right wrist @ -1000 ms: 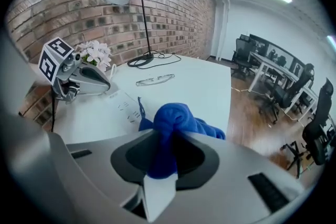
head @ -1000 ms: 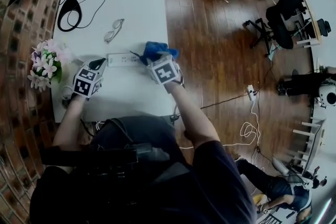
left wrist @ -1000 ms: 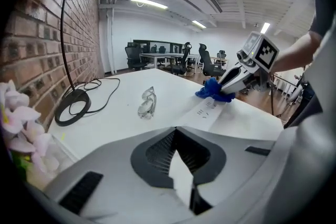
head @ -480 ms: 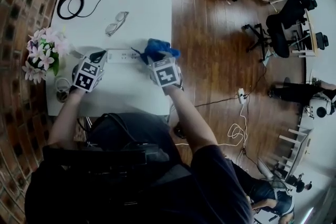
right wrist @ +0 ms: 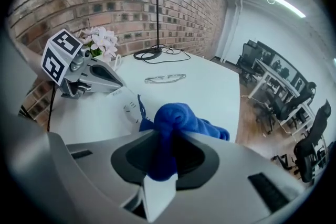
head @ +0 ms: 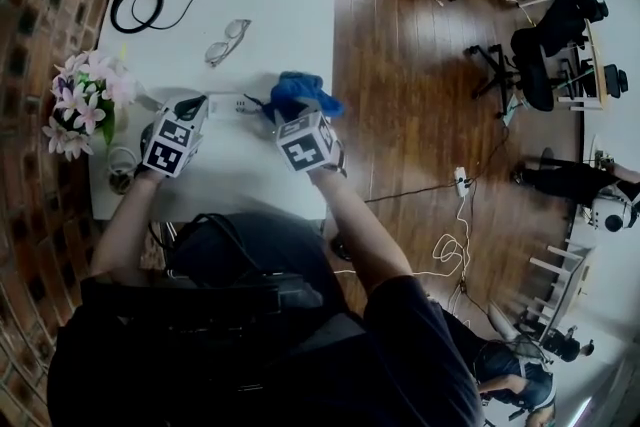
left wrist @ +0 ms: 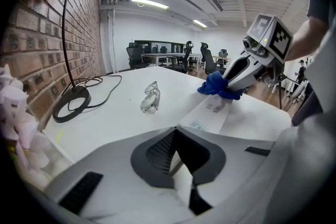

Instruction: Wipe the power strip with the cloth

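Now sliding crumpled blue cloth (right wrist: 176,118) further left along white plastic power strip (head: 226,103) on white table (head: 270,5), R gripper (right wrist: 160,165) clamped on it; L gripper (left wrist: 176,157) closed, tips pinning strip's end. Wipe progressing.

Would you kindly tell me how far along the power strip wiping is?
Done: the right gripper has the blue cloth pinched. In hand: the cloth sits on one end of the power strip, with the left gripper shut at the other end. Left: the bare stretch between them; nothing shows whether it was wiped.
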Demonstrator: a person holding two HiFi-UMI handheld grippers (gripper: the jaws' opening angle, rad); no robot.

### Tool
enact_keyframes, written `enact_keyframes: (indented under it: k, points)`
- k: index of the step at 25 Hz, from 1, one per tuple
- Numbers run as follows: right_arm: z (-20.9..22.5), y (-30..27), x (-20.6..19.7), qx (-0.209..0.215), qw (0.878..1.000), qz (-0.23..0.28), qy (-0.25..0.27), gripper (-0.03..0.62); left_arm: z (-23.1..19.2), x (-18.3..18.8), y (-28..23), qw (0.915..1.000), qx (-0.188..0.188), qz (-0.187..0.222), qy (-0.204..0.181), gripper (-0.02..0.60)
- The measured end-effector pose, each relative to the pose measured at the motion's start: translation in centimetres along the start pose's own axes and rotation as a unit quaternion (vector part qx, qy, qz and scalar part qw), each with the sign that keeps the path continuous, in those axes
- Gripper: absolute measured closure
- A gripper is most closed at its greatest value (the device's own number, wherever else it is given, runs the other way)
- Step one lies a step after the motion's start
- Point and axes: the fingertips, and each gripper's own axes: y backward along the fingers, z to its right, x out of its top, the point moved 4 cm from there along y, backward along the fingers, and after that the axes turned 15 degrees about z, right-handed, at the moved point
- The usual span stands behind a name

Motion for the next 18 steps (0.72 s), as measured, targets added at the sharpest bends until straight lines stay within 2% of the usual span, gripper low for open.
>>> enact_keyframes:
  k: [6, 13, 18]
  points:
    - [-2.4, -0.7, 0.7, 0.032, 0.999, -0.003, 0.017, 0.516, 0.1, 0.0, 0.1, 0.9999, -0.011, 0.003, -0.002, 0.583]
    - [-5.5, -1.3, 1.3, 0.066, 0.997, -0.003, 0.037, 0.516, 0.1, -0.3, 0.3, 0.9991, -0.042, 0.004, 0.004, 0.584]
    - [-7.4, -1.7, 1.9, 0.102, 0.995, 0.0, 0.015, 0.516, -0.4, -1.2, 0.1, 0.9987, -0.052, 0.006, 0.0, 0.583]
